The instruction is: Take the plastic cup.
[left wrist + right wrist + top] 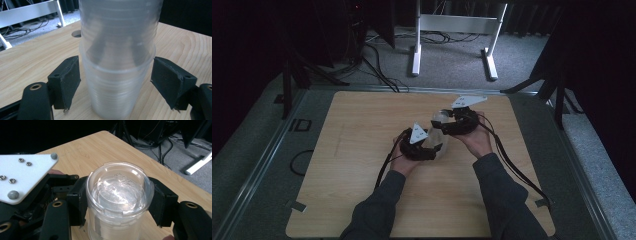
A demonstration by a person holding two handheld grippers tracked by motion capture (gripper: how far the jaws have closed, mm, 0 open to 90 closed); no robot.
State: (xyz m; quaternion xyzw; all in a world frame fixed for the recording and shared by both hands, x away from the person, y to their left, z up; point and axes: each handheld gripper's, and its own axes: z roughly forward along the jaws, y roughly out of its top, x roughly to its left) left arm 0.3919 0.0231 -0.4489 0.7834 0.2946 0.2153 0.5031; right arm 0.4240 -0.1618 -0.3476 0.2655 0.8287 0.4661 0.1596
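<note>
My right gripper (117, 202) clamped the top of the clear cup stack (119, 195). My left gripper (113, 82) stood open around the lower cup, pads clear of it.

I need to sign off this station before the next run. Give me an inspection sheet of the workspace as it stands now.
Surface: light wooden table top, bare apart from the work; a round hole near its far edge.
Job's things: clear plastic cup stack standing upright; the upper cup sits nested in the lower one.
Clutter: nothing seen.
Grippers: left gripper low on the stack, jaws either side with gaps, not pressing; right gripper has its jaws closed on the upper cup near the rim.
Cables: one black cable trails from the right gripper, another from the left; loose wires on the floor beyond.
Surroundings: dim room, grey floor, white frame behind the table.
</note>
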